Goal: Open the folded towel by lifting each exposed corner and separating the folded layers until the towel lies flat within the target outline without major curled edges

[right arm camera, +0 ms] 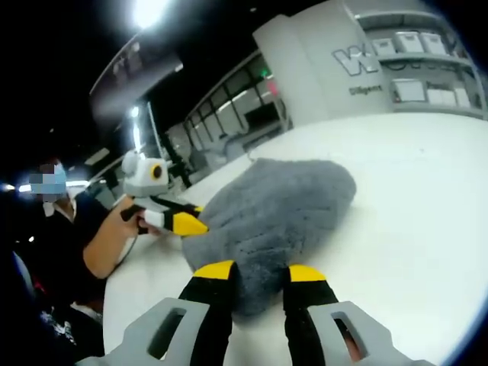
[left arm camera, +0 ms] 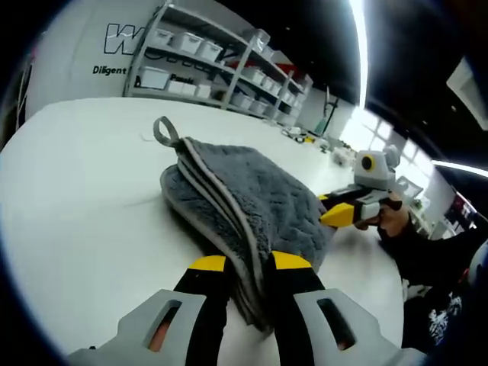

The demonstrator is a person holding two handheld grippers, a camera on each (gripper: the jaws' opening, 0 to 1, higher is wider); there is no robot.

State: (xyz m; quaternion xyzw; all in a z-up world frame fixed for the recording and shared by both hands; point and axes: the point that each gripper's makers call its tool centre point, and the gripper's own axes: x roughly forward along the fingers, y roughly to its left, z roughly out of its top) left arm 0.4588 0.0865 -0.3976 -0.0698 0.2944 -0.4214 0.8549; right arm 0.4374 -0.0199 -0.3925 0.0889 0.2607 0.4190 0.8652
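Note:
A folded grey towel (left arm camera: 244, 191) lies on the white table (left arm camera: 84, 191), its stacked layered edges facing me and a hanging loop (left arm camera: 163, 131) at its far corner. My left gripper (left arm camera: 248, 263) is shut on the near folded edge, the layers pinched between its yellow-tipped jaws. The right gripper (left arm camera: 335, 213) comes in from the right and meets the towel's right side. In the right gripper view, the right gripper (right arm camera: 259, 273) holds the fluffy towel (right arm camera: 282, 198) between narrow-set jaws. The left gripper (right arm camera: 187, 223) touches the towel's left edge there.
Shelves with white bins (left arm camera: 221, 69) stand behind the table, also seen as shelves (right arm camera: 427, 69). A person's hand (left arm camera: 393, 217) and dark sleeve hold the right gripper; a forearm (right arm camera: 107, 236) holds the left. Small items (left arm camera: 305, 137) lie at the far table edge. Bare table (right arm camera: 427, 198) surrounds the towel.

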